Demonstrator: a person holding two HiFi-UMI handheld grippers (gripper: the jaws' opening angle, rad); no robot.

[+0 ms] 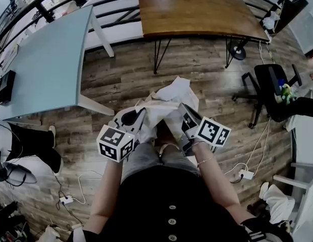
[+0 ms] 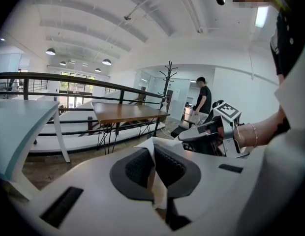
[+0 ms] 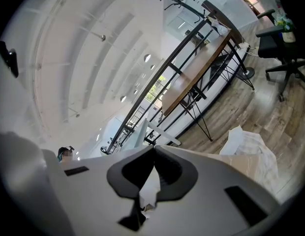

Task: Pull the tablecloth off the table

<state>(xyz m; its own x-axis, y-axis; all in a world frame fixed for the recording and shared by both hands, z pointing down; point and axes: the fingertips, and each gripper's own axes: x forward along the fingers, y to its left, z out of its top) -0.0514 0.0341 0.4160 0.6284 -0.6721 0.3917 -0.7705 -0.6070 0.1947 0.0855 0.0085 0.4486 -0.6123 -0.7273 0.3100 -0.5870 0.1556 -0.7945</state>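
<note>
The white tablecloth (image 1: 169, 101) hangs bunched in front of me over the wooden floor, off the bare brown table (image 1: 197, 11) beyond it. My left gripper (image 1: 139, 116) is shut on one part of the cloth, which shows as a white fold (image 2: 156, 188) pinched between its dark pads. My right gripper (image 1: 183, 116) is shut on another part, with a strip of cloth (image 3: 149, 185) caught between its pads and the rest of the bundle (image 3: 251, 151) lying to its right. In the left gripper view the right gripper (image 2: 188, 137) sits close by on the right.
A grey-blue table (image 1: 45, 59) stands at the left and a black office chair (image 1: 272, 87) at the right. Power strips with cables (image 1: 245, 174) lie on the floor near my legs. A black railing (image 2: 69, 77) runs behind the tables. A person (image 2: 201, 100) stands far off.
</note>
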